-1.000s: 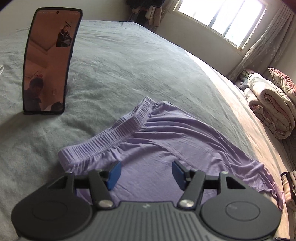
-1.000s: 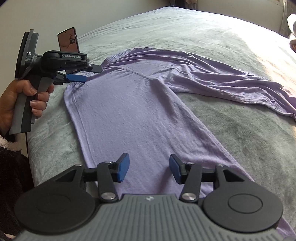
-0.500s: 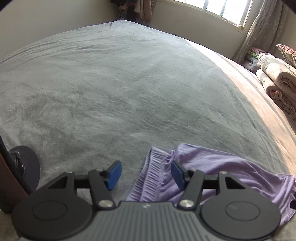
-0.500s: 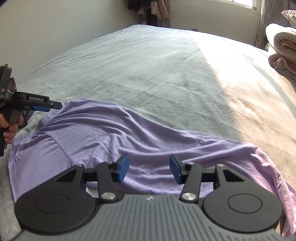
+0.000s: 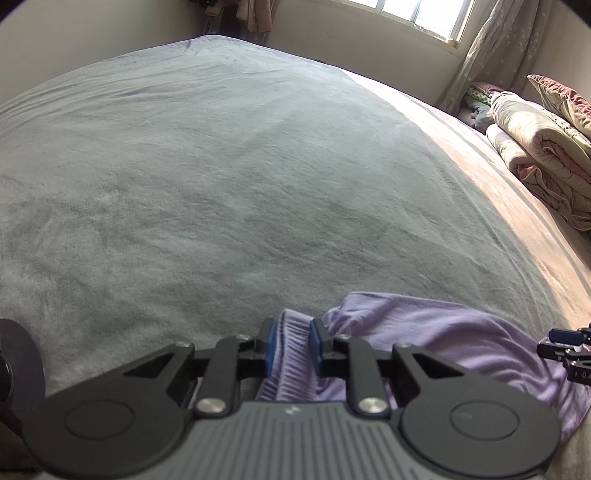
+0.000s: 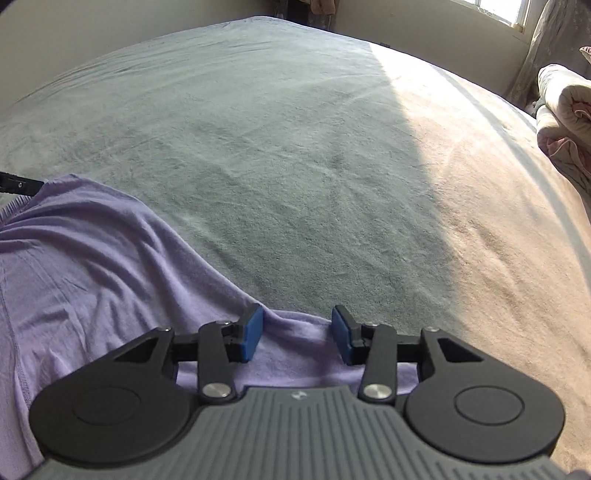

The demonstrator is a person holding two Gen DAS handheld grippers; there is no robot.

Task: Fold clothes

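Light purple trousers [image 5: 454, 332] lie crumpled at the near edge of the grey bed cover [image 5: 258, 166]. In the left wrist view, my left gripper [image 5: 293, 345] is closing, and its blue pads press the bunched ribbed waistband [image 5: 293, 354]. In the right wrist view the trousers [image 6: 85, 266] spread out to the left. My right gripper [image 6: 297, 334] hangs over their hem edge [image 6: 295, 325]. Its jaws are closing, with cloth below the gap and the pads clear of it. The other tool's tip shows in each view: the right gripper [image 5: 565, 349] and the left gripper [image 6: 18, 184].
Rolled quilts [image 5: 535, 155] and pillows lie along the bed's right side under a curtained window [image 5: 417, 14]. A dark round stand base [image 5: 18, 363] sits at the left edge. Clothes hang in the far corner [image 5: 255, 14]. Sunlight falls across the right part of the bed.
My left gripper swung off the phone to the waistband end and shut on it. My right gripper travelled to the trousers' far edge, and its jaws narrowed.
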